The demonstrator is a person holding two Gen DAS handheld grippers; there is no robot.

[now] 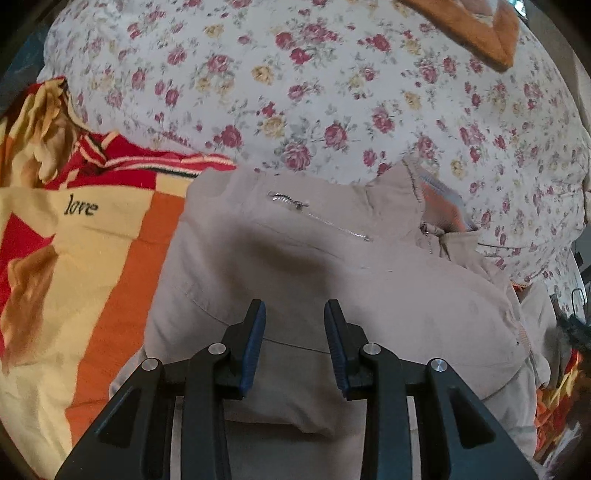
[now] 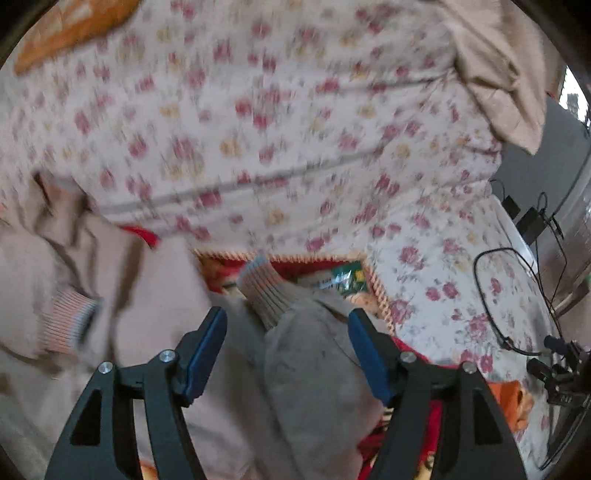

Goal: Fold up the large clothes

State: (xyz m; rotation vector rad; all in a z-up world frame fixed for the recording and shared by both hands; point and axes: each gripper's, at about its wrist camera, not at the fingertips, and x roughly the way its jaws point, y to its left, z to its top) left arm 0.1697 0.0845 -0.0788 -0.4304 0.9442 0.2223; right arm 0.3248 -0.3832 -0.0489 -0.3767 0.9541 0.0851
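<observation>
A beige zip-up jacket (image 1: 295,243) lies folded on the bed, with a silver pocket zipper (image 1: 317,218) and a collar (image 1: 436,214) at its far right. My left gripper (image 1: 294,314) hovers over the jacket's near part, its jaws a little apart with nothing pinched between them. In the right wrist view a grey-beige sleeve (image 2: 314,369) with a ribbed striped cuff (image 2: 266,291) lies under my right gripper (image 2: 288,321), which is wide open, its pads clear of the cloth. A second ribbed cuff (image 2: 70,325) shows at the left.
A white quilt with red roses (image 1: 332,92) covers the far bed. A red, orange and yellow blanket (image 1: 74,240) printed "love" lies left of the jacket. An orange cloth (image 1: 476,26) sits far right. Black cables (image 2: 517,277) hang off the bed's right edge.
</observation>
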